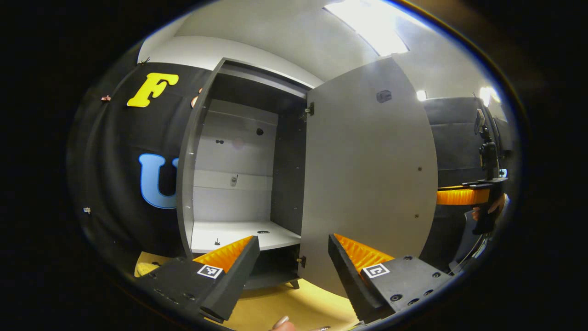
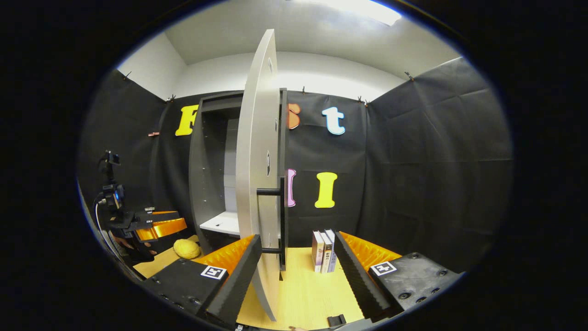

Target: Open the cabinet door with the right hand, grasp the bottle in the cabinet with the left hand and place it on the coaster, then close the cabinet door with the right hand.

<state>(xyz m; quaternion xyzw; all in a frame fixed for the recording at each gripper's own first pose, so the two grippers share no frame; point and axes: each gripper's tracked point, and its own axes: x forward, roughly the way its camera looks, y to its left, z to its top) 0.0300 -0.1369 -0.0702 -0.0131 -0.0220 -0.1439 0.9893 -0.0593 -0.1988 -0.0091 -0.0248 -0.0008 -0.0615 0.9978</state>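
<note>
Both grippers stand with fingers apart: the right gripper [image 2: 294, 271] is level, straddling the edge of the open cabinet door [image 2: 257, 151] near its handle [image 2: 281, 220], while the left gripper [image 1: 291, 266] points level into the cabinet [image 1: 239, 184] above the counter [image 1: 294, 299].

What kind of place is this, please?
Probably a recording booth, not a real home: black cloth walls surround a grey cabinet with its door open, on a wooden table with some books.
</note>
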